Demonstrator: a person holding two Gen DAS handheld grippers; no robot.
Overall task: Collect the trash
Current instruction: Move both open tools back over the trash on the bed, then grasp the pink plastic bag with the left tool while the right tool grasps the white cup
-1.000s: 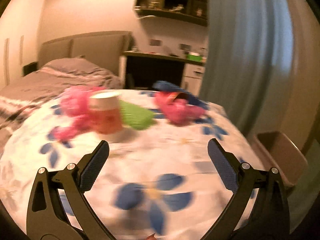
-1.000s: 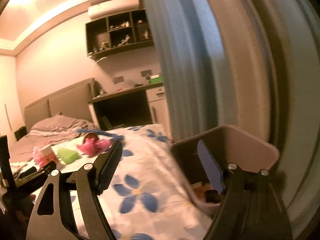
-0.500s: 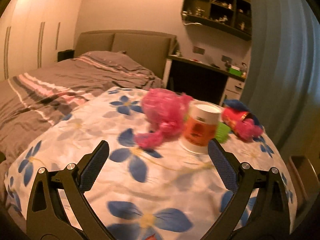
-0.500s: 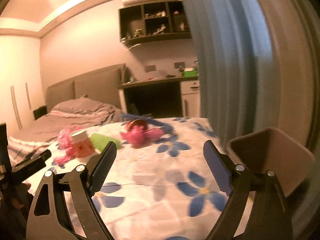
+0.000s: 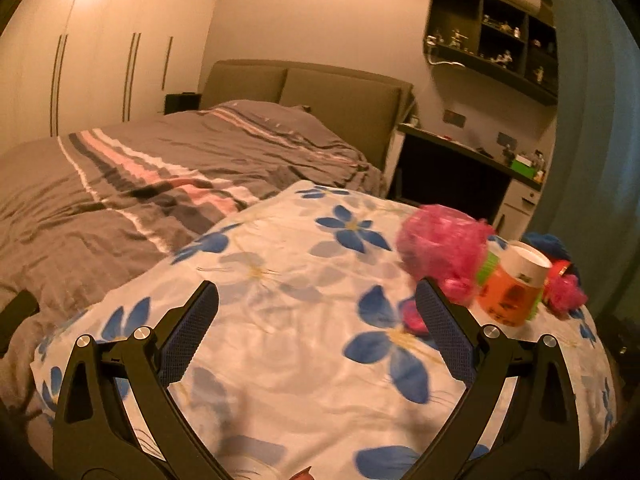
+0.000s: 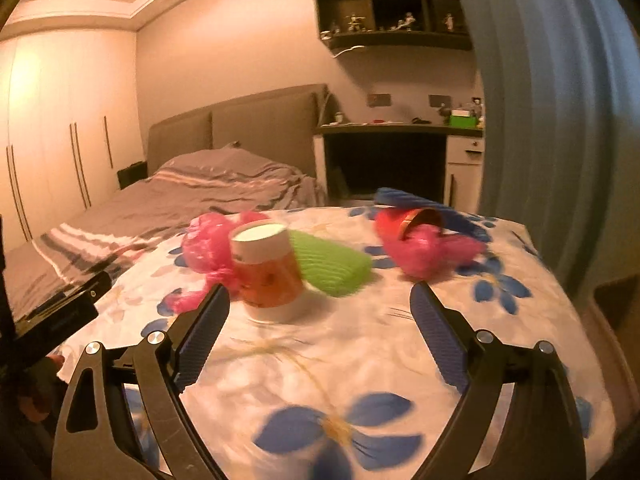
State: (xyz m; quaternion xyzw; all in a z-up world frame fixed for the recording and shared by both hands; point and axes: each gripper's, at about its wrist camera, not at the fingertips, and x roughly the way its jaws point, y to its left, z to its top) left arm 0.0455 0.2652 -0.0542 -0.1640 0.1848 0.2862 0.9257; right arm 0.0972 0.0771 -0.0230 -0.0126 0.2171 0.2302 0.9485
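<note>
Looking along your left gripper, you have the jaws spread wide with nothing between them, only floral cloth; the trash sits off to the right of the frame, beyond the right finger: a pink crumpled bag and the orange jar with its white lid, standing upright just beside it. From your right gripper, also spread wide and holding nothing, the same jar stands upright a little left of centre, just past the left fingertip, with the pink bag touching its left side and a green ribbed piece lying behind it to the right. A second pink wad lies upper right. Judging by this, your right gripper is the better lined up on the jar.
</note>
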